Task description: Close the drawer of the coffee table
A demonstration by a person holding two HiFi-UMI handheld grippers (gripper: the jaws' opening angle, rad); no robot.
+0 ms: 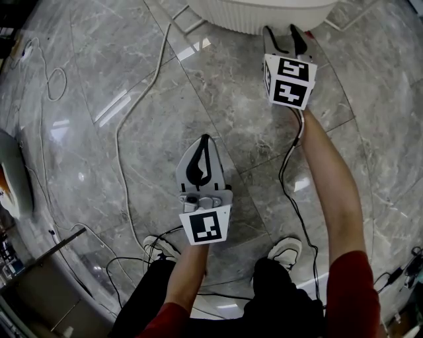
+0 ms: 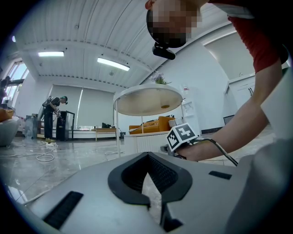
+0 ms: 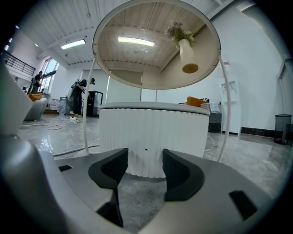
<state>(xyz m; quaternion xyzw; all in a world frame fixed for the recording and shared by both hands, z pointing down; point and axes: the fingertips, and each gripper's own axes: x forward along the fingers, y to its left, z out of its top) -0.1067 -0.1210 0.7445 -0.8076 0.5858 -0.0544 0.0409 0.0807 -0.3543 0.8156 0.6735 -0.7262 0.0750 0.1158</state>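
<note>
— Where is the table (image 1: 264, 14)?

— At 12 o'clock in the head view, cut off by the top edge. It is a white ribbed drum standing on the grey marble floor (image 1: 99, 59). The right gripper view faces it straight on. A round top (image 3: 137, 59) on thin rods sits above the drum, and a vase (image 3: 185, 49) with flowers shows through it.

— And the drawer?

— I cannot pick out its outline on the ribbed wall, so I cannot tell whether it is out or in. Only a small dark dot (image 3: 146, 149) shows low on the wall, in line with the gap of the right jaws.

— The right gripper (image 3: 145, 160)?

— At 1 o'clock in the head view, near the drum but apart from it. Its jaws are spread, with only floor and the drum beyond between them.

— The left gripper (image 1: 204, 141)?

— Near the middle of the head view, well back from the table and pointing toward 12. Its jaws are pressed together at the tips and pinch nothing.

— Anything else?

— A cable (image 1: 119, 142) runs over the floor from 12 o'clock down toward 7. A white shoe (image 1: 285, 249) shows at 5 o'clock. In the left gripper view a person (image 2: 52, 116) stands far off at 9 o'clock.
</note>
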